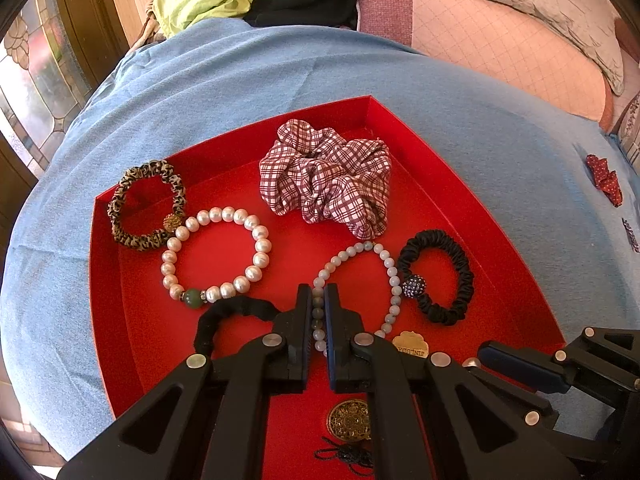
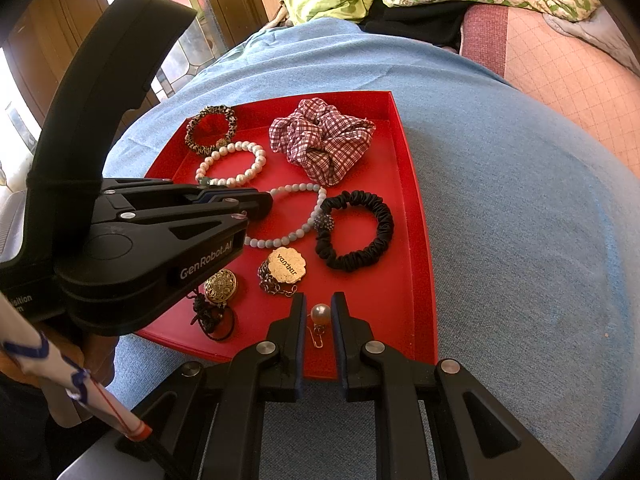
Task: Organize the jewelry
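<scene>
A red tray (image 1: 120, 320) sits on a blue cloth (image 1: 240, 80), and both grippers hang over its near edge.

Far to the left of the left gripper (image 1: 319, 296) lies a leopard-print hair tie (image 1: 146, 204), touching a pearl bracelet (image 1: 218, 254) that lies just ahead and left of the fingers. A black hair tie (image 1: 224, 312) curls against the left finger. The left gripper's jaws are clamped on the near side of a pale bead bracelet (image 1: 360, 280), whose loop lies ahead and to the right of the tips. Farther ahead rests a plaid scrunchie (image 1: 328, 176). Right of the bracelet loop lies a black scrunchie (image 1: 440, 280) with a sparkly ball. Under this gripper lies a round gold button (image 1: 348, 420).

The right gripper (image 2: 319, 312) hangs at the tray's near right part, its jaws nearly together with a small gap, a pearl earring (image 2: 321, 314) between them; whether the pads press it I cannot tell. Ahead and left of its tips lies a gold tag (image 2: 286, 266) on a chain.
</scene>
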